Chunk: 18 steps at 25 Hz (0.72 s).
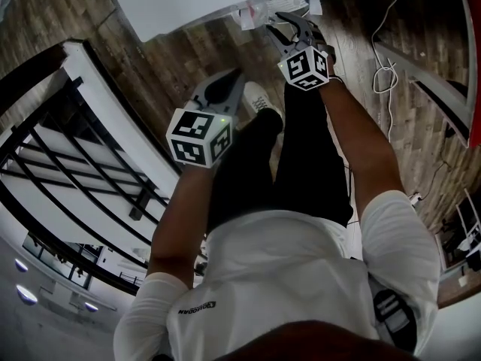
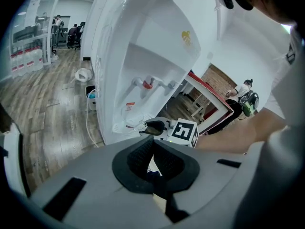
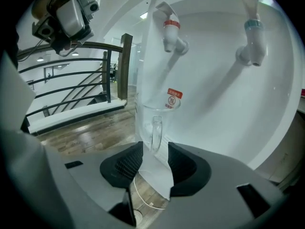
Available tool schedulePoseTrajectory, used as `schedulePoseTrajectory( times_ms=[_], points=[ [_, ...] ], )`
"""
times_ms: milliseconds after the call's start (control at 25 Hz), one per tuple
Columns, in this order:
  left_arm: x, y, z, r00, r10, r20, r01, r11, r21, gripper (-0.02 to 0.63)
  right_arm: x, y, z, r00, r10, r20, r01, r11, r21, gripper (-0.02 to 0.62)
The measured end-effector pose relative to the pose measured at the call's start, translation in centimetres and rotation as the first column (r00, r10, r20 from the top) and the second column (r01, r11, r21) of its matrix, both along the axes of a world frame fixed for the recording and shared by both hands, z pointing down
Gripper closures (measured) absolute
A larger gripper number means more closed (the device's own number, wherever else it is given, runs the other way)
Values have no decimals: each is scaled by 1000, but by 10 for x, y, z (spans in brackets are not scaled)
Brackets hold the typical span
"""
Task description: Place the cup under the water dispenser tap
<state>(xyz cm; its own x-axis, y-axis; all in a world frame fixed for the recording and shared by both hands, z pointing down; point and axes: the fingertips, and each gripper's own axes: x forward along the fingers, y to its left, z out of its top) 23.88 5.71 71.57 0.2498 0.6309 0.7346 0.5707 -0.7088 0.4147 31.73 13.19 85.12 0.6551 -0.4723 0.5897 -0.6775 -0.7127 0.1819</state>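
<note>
A clear glass cup [image 3: 153, 116] with a handle stands in the alcove of the white water dispenser [image 3: 214, 94], below the red tap [image 3: 170, 32]; a blue tap [image 3: 251, 37] is to its right. My right gripper [image 3: 155, 151] is open, its pads on either side of the cup's handle and not pressing on it. In the head view the right gripper [image 1: 289, 28] reaches to the dispenser's front, where the cup [image 1: 252, 15] shows faintly. My left gripper [image 1: 225, 87] hangs back beside my leg, shut and with nothing in it; its own view shows the cup [image 2: 135, 120] and the right gripper [image 2: 152, 127] ahead.
A black stair railing [image 1: 75, 149] runs along the left. White cables [image 1: 385, 74] lie on the wooden floor at the right, by a red-edged table [image 1: 458, 96]. A small white bin [image 2: 83, 74] stands beside the dispenser. My shoe [image 1: 259, 100] is below the grippers.
</note>
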Motion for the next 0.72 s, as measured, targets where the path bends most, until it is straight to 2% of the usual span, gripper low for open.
schedulePoseTrajectory(
  times_ms=[120,280,520,720],
  points=[
    [-2,1,-3,1000,1,-3,-1,1000,-2,611,-5,9,-4,999,36,21,-36,999,2,451],
    [-4,0,-14,1000,9,-12,-10,1000,-18,611,-16,18,-30,992,116,52,-119,991,61,451],
    [-10,3,-39,999,28,-37,-30,999,-44,611,-36,25,-87,965,240,102,-255,950,181,453],
    [-9,-6,-77,997,8,-73,-15,996,-91,611,-54,5,-157,962,239,130,-266,929,259,459]
  ],
)
